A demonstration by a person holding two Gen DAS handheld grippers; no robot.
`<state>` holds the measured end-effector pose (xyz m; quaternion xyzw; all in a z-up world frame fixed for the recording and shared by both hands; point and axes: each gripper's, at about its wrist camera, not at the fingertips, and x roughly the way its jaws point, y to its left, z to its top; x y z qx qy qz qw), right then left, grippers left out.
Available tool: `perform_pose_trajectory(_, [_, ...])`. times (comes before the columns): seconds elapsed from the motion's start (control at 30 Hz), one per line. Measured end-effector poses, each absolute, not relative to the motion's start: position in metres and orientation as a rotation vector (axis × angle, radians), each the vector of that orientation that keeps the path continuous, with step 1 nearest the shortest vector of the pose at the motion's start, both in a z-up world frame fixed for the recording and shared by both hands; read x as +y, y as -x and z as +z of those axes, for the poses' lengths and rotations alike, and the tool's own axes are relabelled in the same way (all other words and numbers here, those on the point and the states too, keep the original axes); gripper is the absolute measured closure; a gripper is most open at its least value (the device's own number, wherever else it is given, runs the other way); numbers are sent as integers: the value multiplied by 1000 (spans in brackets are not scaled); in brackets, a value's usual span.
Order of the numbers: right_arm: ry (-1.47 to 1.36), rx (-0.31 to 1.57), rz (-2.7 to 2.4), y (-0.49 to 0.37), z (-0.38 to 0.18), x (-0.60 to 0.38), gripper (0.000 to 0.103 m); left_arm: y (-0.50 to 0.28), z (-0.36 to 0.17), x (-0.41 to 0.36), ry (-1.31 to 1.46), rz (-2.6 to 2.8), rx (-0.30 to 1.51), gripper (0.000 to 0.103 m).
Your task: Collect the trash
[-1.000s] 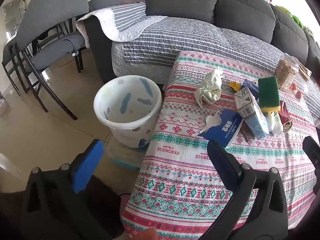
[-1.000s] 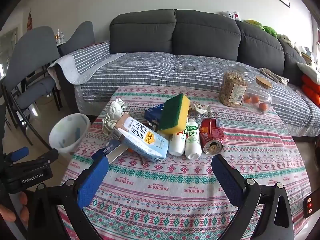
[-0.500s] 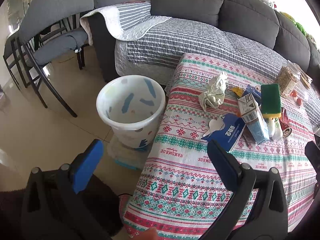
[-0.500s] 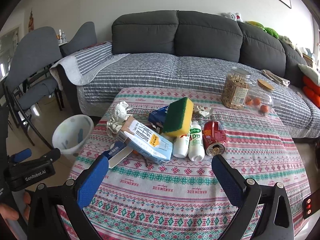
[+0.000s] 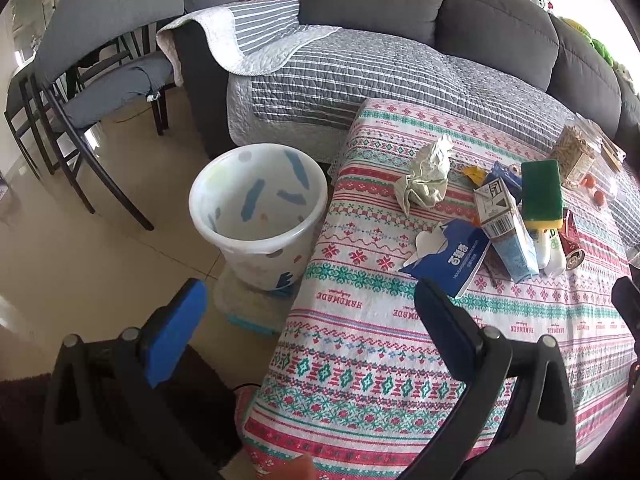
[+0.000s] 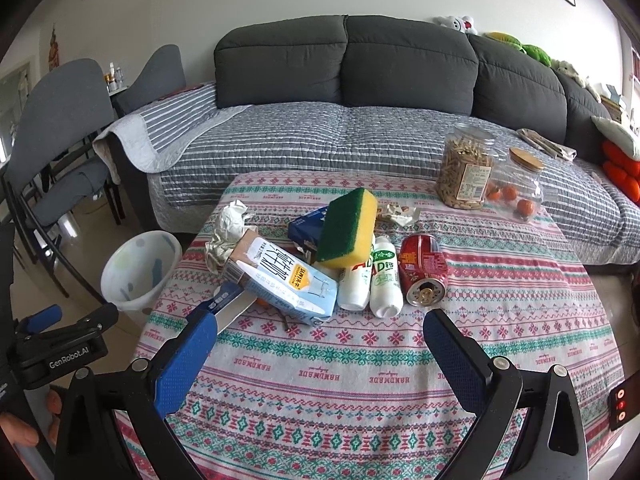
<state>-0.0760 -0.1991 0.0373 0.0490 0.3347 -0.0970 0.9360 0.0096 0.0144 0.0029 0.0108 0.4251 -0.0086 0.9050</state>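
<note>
Trash lies in a heap on the patterned table [image 6: 360,360]: a milk carton [image 6: 280,280], a crushed red can [image 6: 424,272], two white bottles [image 6: 384,280], a blue tissue pack [image 5: 448,256], crumpled paper [image 5: 426,178] and a green-yellow sponge [image 6: 348,228] on top. A white bin [image 5: 256,208] stands on the floor left of the table. My left gripper [image 5: 308,304] is open and empty over the table's left edge. My right gripper [image 6: 320,336] is open and empty in front of the heap.
A grey sofa [image 6: 360,92] with a striped quilt runs behind the table. Two jars [image 6: 464,168] stand at the table's back right. Grey chairs [image 5: 100,52] stand to the left on the tiled floor. The left gripper also shows in the right wrist view [image 6: 60,344].
Both cameras have drawn slightly back and up from the table. The heap and the bin have not moved. Both grippers stay open.
</note>
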Motion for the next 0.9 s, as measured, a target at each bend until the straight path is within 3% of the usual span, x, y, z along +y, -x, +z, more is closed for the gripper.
perform_pose_trajectory(0.9, [-111,696,-223,81,38,-212,0,-7,4,-1,-63,-21,846,0])
